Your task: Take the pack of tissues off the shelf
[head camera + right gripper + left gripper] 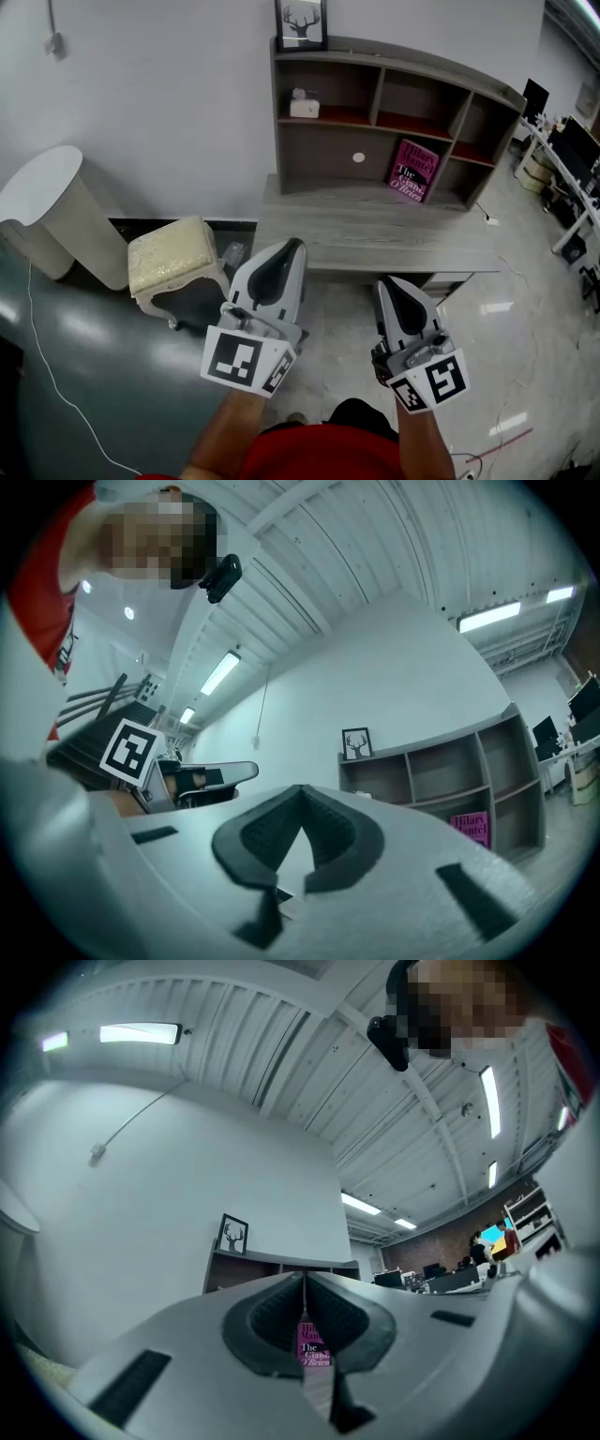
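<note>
The pack of tissues (pixel 304 106) is a small white packet in the upper left compartment of the grey shelf unit (pixel 394 70), seen in the head view. Both grippers hang well short of it, in front of the low grey desk (pixel 375 234) that carries the shelf. My left gripper (pixel 292 246) (pixel 304 1279) is shut with nothing in it, and points toward the shelf. My right gripper (pixel 390 282) (pixel 301 789) has its tips together and is also empty. A pink book (pixel 315 1346) shows through the slot below the left jaws.
A pink book (pixel 413 170) leans in a lower right compartment. A framed deer picture (pixel 301 23) stands on top of the shelf. A cream stool (pixel 176 258) and a white round table (pixel 52 202) stand to the left. Office desks (pixel 567 150) line the far right.
</note>
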Demonstrator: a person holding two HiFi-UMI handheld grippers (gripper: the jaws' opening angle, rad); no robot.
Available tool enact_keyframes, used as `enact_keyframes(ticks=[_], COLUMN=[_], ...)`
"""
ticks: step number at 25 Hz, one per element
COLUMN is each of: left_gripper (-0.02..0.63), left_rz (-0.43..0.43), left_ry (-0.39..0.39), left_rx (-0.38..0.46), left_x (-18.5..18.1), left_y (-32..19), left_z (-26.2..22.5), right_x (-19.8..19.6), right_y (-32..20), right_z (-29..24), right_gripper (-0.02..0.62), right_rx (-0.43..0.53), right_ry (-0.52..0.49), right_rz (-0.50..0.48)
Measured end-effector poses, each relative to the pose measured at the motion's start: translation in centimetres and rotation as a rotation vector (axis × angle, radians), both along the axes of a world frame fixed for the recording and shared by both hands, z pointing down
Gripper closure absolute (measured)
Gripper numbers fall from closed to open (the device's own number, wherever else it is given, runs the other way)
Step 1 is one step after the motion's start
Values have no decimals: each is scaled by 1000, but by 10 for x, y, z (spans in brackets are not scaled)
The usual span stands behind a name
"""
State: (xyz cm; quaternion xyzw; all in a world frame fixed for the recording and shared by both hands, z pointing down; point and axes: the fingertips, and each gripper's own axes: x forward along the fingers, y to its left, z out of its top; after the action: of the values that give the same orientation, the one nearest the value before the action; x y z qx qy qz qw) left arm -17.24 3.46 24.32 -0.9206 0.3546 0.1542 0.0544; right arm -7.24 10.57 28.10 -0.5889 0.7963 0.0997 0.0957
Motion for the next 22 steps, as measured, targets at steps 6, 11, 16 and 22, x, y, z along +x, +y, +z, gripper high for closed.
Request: enact_keyframes(ticks=[6, 11, 16, 22], left_gripper=[592, 572, 434, 331], left_rz=[2, -24, -87, -175], left_ry=[-4, -24, -53, -95], left_rx=[-30, -24, -41, -75], left_x=[1, 17, 48, 99], left_y=[-25, -62, -121, -203], left_z=[9, 12, 17, 18], right_x=[0, 19, 57, 113], right_y=[-22, -60, -115, -184], right_z=[3, 5, 5, 5], right_gripper=[591, 591, 591, 591], right_rx=[-11, 9, 26, 23], right_ry=[6, -5, -1, 8], right_rz=[3, -19, -55, -121])
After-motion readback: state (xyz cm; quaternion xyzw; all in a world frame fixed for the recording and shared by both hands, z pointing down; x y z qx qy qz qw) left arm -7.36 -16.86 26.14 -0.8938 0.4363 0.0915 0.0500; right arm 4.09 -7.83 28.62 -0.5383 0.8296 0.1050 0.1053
